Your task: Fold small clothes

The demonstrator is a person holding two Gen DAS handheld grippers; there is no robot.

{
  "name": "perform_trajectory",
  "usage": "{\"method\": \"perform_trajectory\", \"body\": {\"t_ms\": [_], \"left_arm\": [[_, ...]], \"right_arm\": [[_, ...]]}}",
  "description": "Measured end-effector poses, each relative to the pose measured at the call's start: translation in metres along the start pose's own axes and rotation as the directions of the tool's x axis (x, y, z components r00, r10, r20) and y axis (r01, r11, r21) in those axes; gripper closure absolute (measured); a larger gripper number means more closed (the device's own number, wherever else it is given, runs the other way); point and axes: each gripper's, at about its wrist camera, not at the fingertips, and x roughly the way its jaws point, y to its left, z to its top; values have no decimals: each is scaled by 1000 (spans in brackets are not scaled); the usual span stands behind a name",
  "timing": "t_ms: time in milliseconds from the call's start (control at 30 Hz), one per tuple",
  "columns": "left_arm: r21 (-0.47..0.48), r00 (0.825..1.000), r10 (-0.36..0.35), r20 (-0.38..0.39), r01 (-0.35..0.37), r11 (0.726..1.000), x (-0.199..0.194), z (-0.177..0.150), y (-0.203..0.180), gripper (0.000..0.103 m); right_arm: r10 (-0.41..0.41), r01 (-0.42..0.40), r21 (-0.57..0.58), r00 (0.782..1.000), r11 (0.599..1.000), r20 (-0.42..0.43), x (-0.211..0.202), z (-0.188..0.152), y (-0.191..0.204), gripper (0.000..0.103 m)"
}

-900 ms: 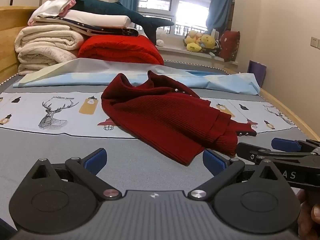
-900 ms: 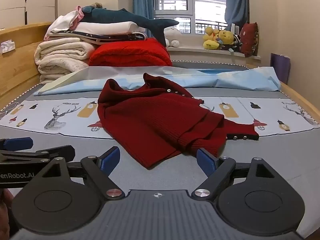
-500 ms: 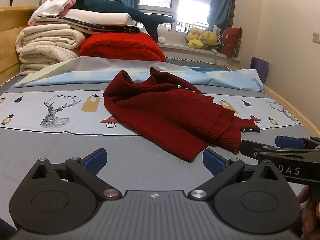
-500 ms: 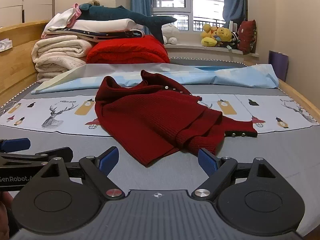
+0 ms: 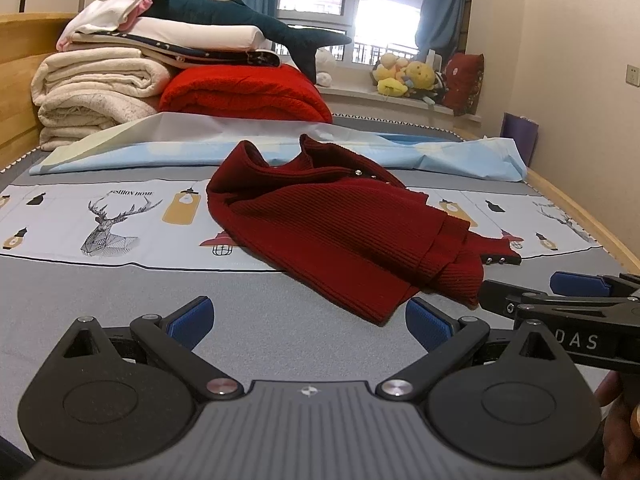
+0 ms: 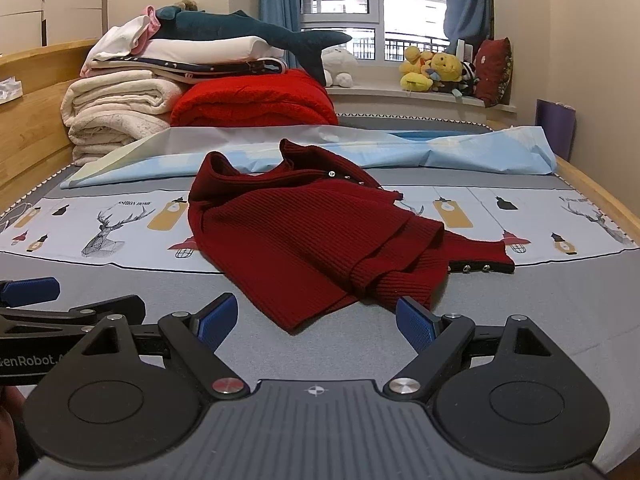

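We hold the left gripper (image 5: 310, 316) and the right gripper (image 6: 316, 320) spread wide, pinching nothing, low over the gray bedsheet (image 5: 120, 292). The red sweater (image 6: 304, 236) lies crumpled just beyond both, its underside and far sleeve hidden in folds. Farther off, folded blankets (image 6: 116, 116) fill the left far corner, and a wooden bed edge (image 6: 592, 192) bounds the right.

Ribbed knit red sweater (image 5: 344, 232), smooth printed cloth sheet (image 5: 100, 216), matt black plastic claws.
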Motion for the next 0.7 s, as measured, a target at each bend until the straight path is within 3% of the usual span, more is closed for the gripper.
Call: {"method": "perform_trajectory", "body": {"t_ms": [367,500,567,633,700], "left_arm": [[34,999,24,-21,-23,999,1,1,0,1],[94,997,71,-17,-70,993,2,-2,-6,6],[134,996,85,-39,-79,988,5,-7,-9,32],[146,995,64,-80,-52,988,9,-11,-9,52],[149,995,47,-90,-34,988,10,-14,-9,62]], "right_arm": [[0,0,0,1000,1000,2,-1,0,0,16],[-4,4,-1,1000,1000,25,-3,4,-2,16],[-14,14,9,998,1000,64,-8,11,-9,16],[-28,26,16,996,1000,88,-9,22,-20,16],[-35,32,31,995,999,94,-9,39,-36,16]]}}
